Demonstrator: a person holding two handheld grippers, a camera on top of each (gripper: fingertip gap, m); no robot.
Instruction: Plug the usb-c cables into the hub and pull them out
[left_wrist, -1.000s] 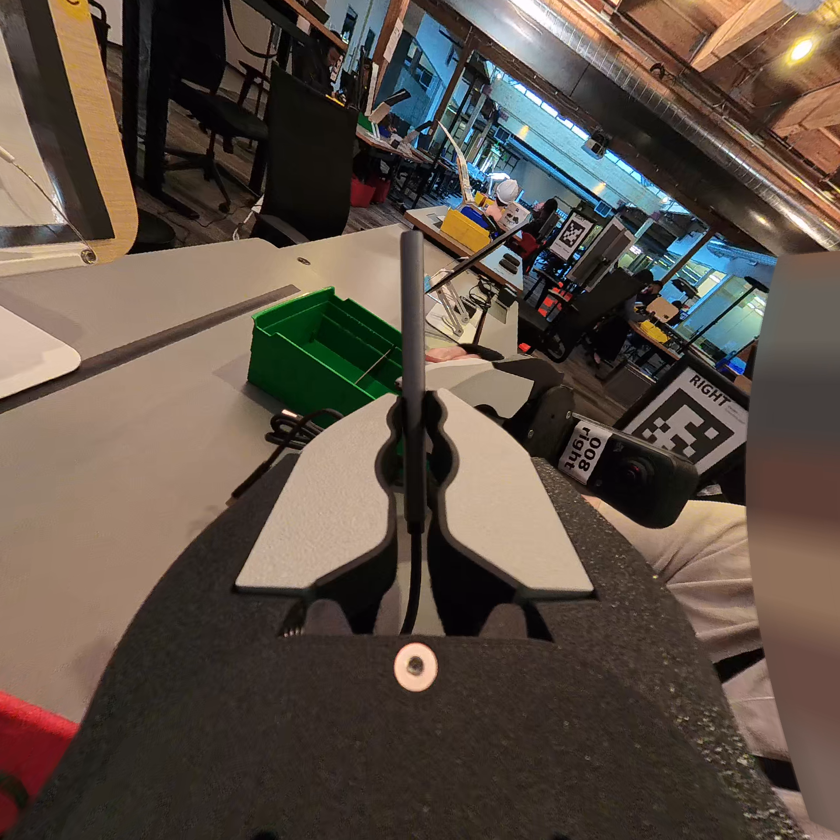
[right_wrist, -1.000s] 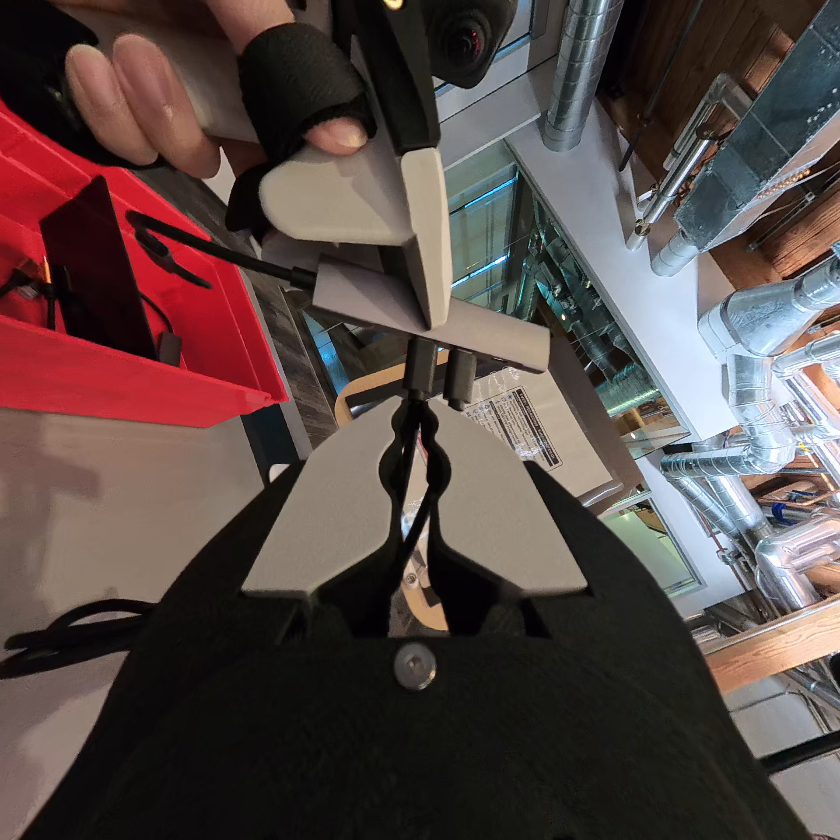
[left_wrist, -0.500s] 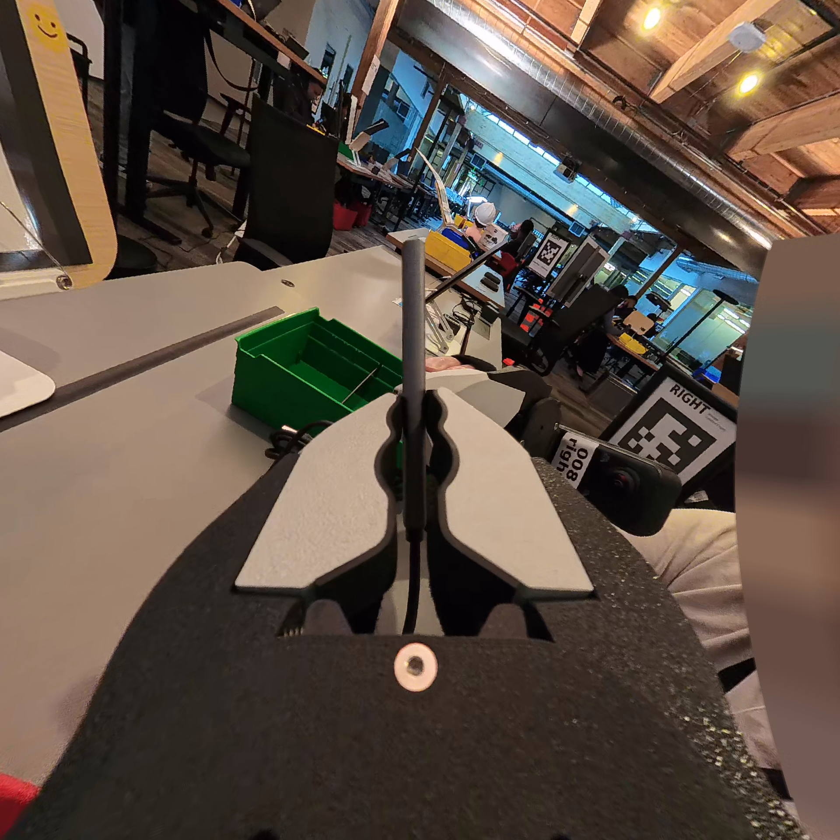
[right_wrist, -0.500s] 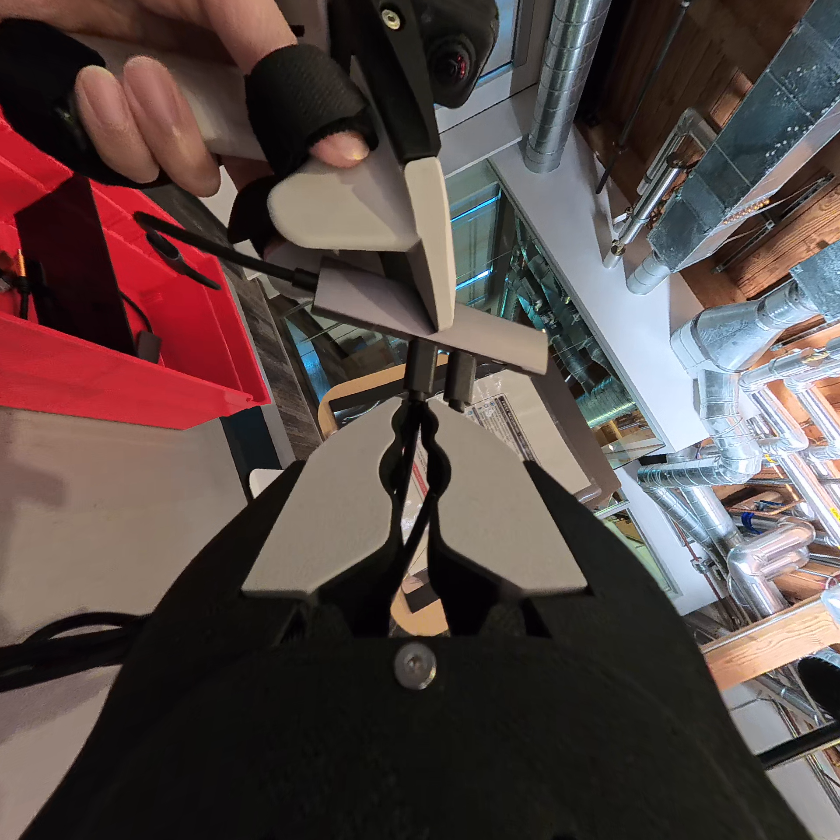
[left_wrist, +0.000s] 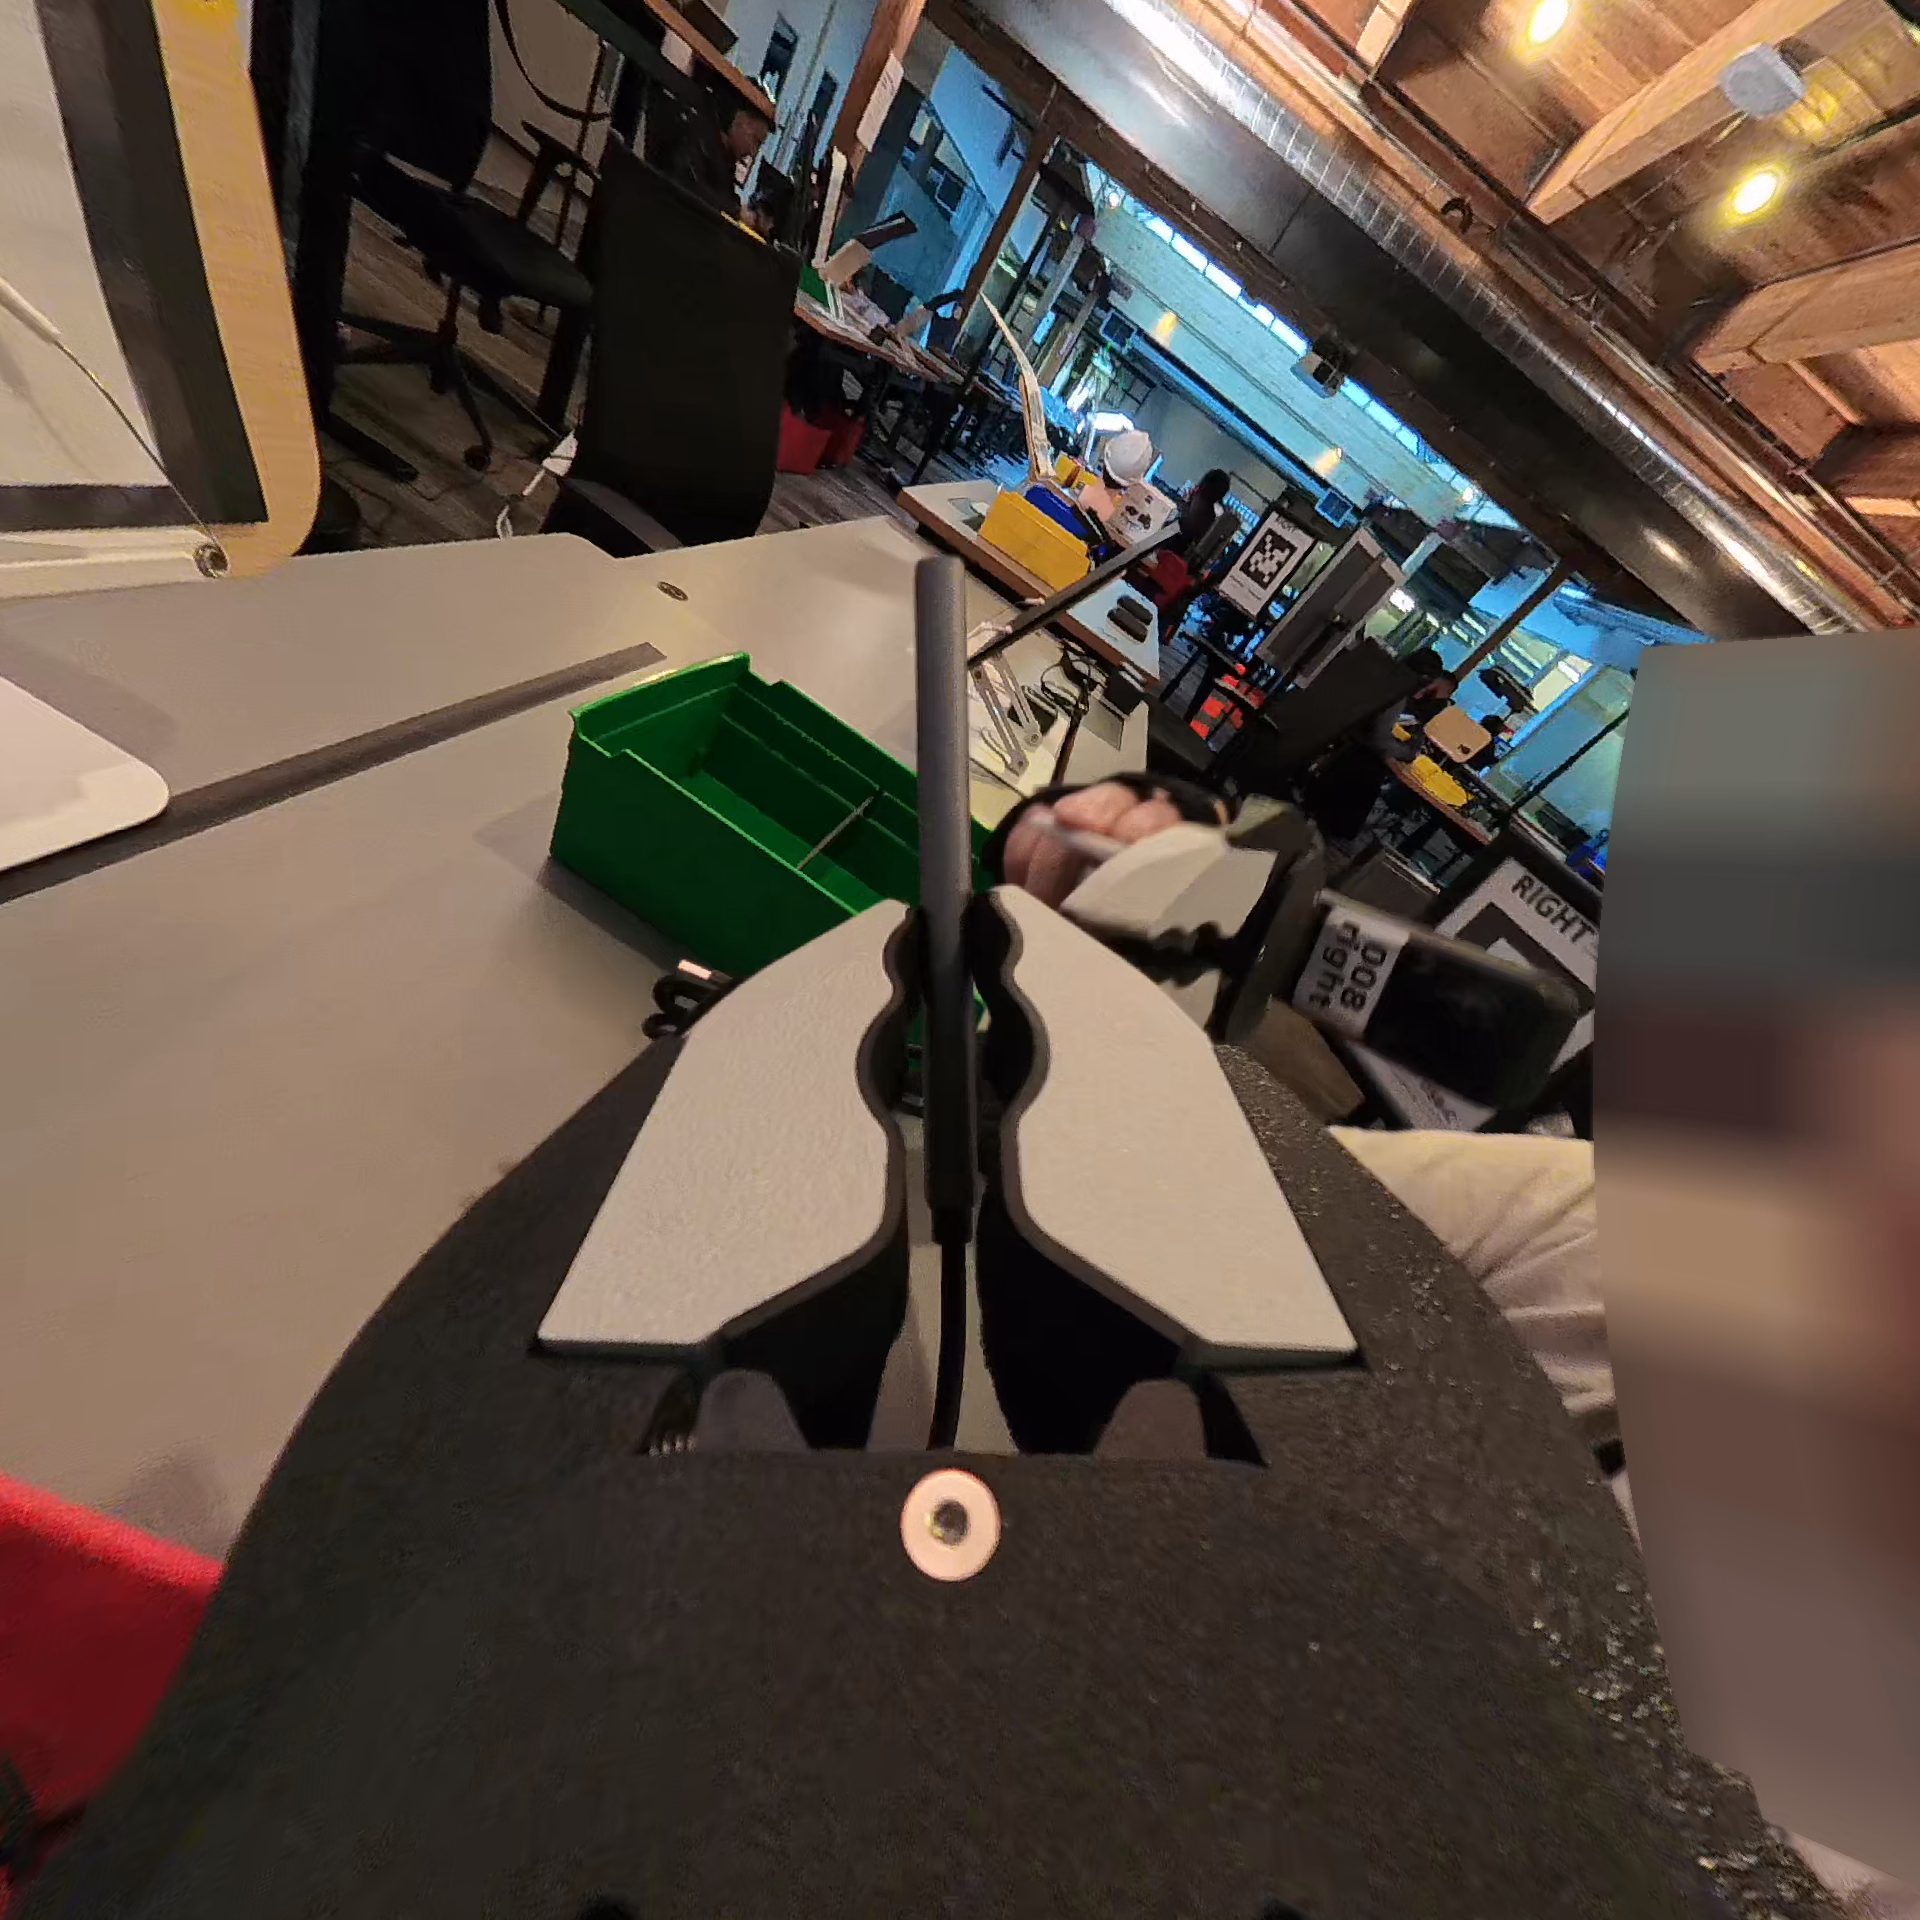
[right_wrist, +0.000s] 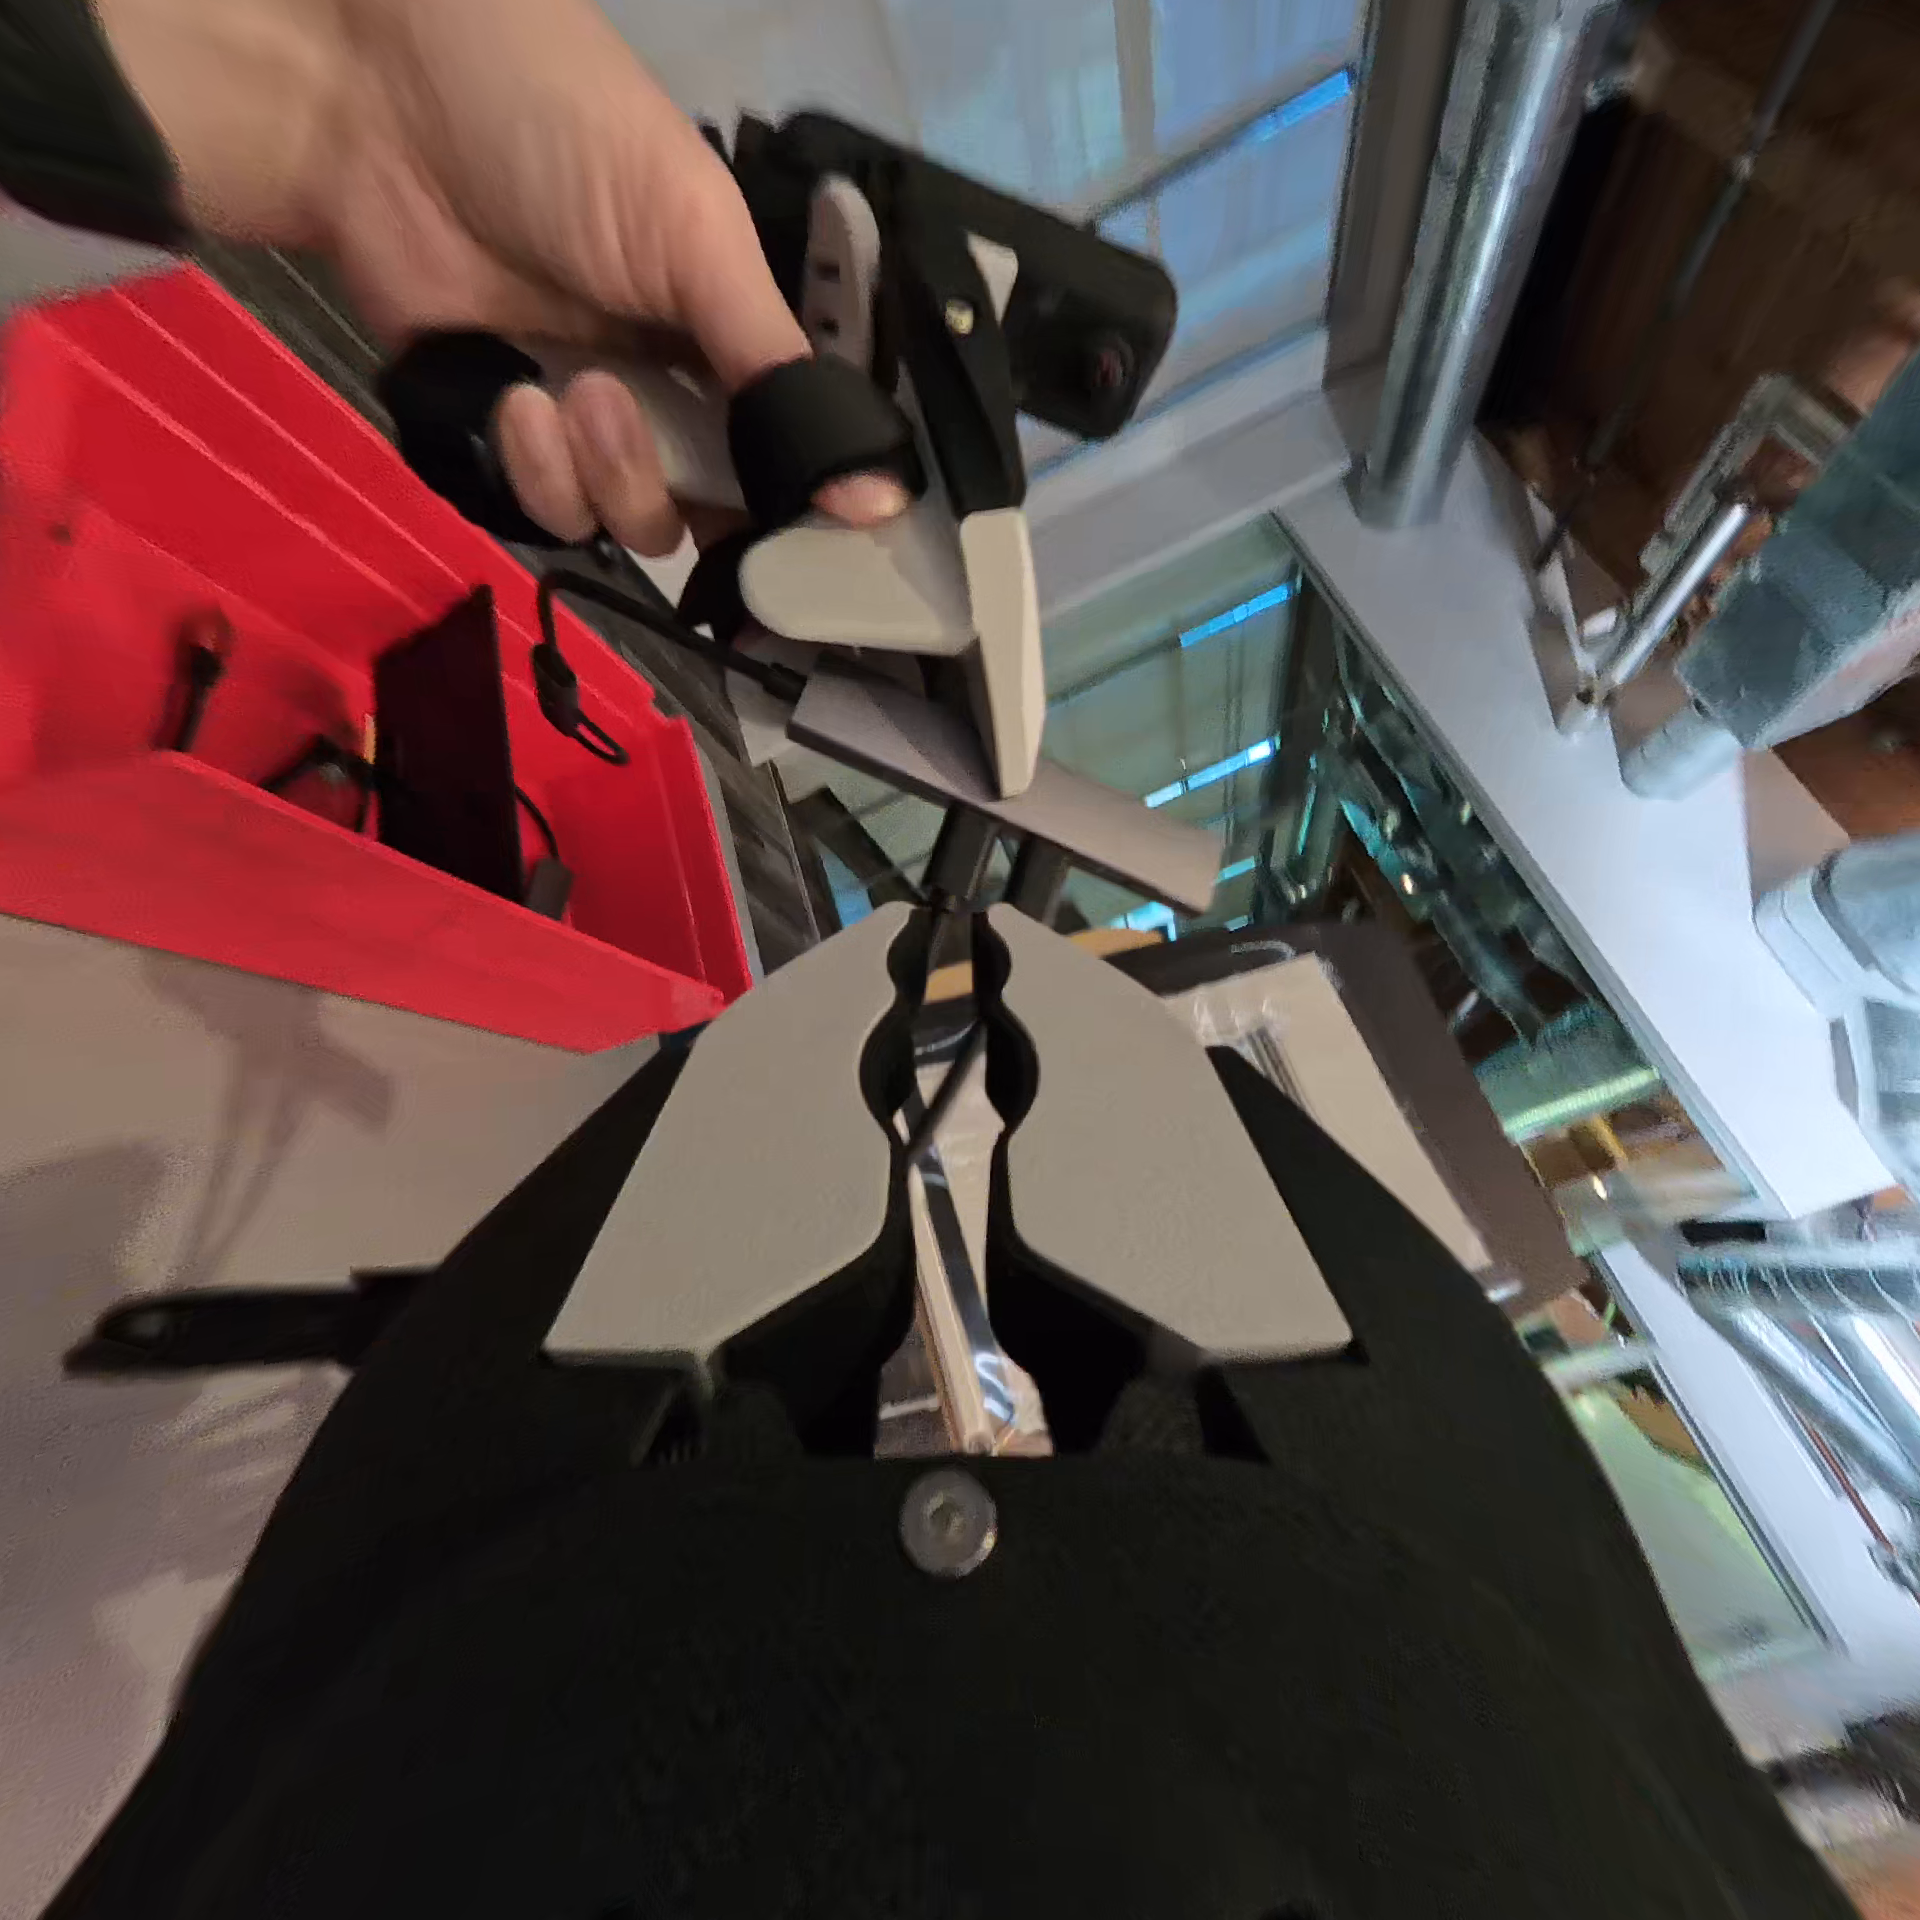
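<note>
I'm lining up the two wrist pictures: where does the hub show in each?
Left wrist view: the hub stands edge-on at centre, a dark bar clamped in the left claw.
Right wrist view: the hub is a grey slab, upper centre, usb-c cable at its lower edge.
Shared: the red bin, bottom-left corner in the first, left in the second.

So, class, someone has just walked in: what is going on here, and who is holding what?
A person works two handheld claws above a grey table. The left claw is shut on the grey hub, held edge-on in its own view. The right claw is shut on a black usb-c cable at the hub's edge; a second plug sits beside it. A green bin and a red bin stand nearby.
</note>
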